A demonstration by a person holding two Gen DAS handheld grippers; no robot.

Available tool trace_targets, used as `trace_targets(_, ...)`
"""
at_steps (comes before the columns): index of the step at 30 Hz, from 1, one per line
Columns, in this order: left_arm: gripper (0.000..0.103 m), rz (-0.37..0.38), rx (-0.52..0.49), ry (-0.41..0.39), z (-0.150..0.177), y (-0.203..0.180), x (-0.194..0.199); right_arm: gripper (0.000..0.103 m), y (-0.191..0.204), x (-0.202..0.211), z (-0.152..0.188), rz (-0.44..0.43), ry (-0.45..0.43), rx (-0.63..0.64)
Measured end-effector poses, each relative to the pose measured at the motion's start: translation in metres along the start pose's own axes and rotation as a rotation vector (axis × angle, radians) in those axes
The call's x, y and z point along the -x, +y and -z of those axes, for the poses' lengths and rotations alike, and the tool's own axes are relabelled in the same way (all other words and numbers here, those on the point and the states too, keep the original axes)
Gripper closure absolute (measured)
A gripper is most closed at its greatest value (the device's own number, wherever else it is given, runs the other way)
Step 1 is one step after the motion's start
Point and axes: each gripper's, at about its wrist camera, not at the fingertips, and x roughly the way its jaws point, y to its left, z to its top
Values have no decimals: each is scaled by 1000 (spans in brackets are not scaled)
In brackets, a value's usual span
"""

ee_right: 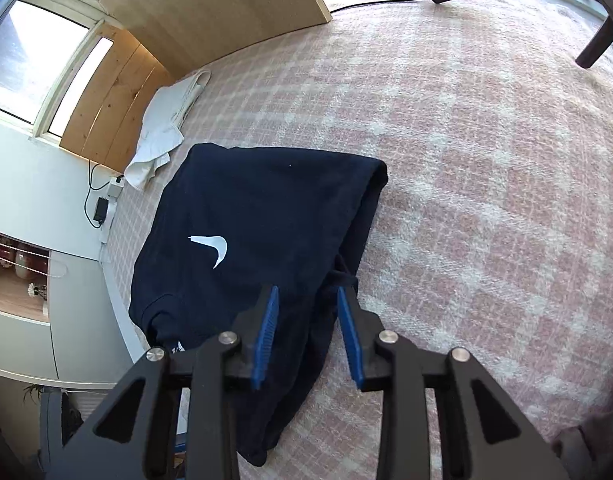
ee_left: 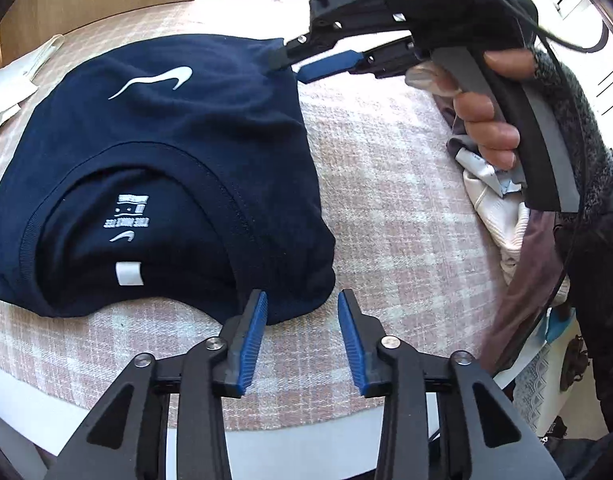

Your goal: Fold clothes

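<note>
Bright daylight pours in from the windows (ee_right: 34,60), which glare white; both views are sharp; fisheye bending and dark vignetting mark the edges.

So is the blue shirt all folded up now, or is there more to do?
Mostly folded: the navy T-shirt lies doubled over on the pink checked blanket, logo and collar showing. Both grippers are open: the left gripper at its near corner, the right gripper at its far corner. Left to do: perhaps another fold, then the crumpled clothes pile beside it.
</note>
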Motion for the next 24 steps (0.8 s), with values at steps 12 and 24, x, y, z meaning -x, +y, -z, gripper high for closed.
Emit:
trace_targets(12,100,-99,26,-16,-8,-6,-17,75,8,-18,2,10,32,28)
trace_targets(24,102,-162,-61,-97,-2,10,61,100,6,-6,-11,-13,-19,12)
